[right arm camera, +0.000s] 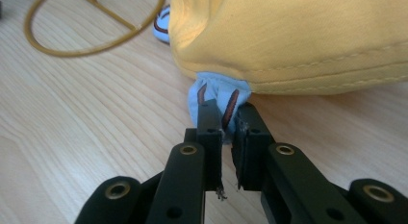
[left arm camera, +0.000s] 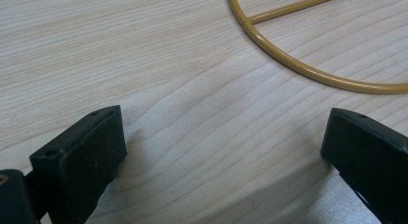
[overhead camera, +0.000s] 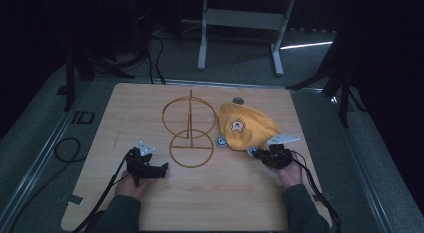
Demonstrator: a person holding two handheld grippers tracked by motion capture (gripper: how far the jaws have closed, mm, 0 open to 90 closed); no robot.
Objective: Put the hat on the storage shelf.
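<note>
At the left of the desk (overhead camera: 100,203), the left gripper (overhead camera: 162,169) rests low on the wood with its jaws spread wide and nothing between them, just short of the gold wire stand (overhead camera: 190,130), whose lower ring curves past its jaw tips in the left gripper view. The stand's two rings and upright post sit mid-desk, bare. To its right lies the yellow hat (overhead camera: 246,127), slumped flat on the desk, a cartoon patch on its crown, with a small blue ear tab (right arm camera: 219,96) poking out from under the hem on its near side. The right gripper (right arm camera: 226,120) is pinched together on that tab, catching only the tip of the fabric.

The hold looks thin: if the hat is lifted by this tab alone, the cloth could slide out from the pads, or the hat could hang lopsided and snag a ring of the light stand, tipping or dragging it, since the left gripper is not steadying it.
</note>
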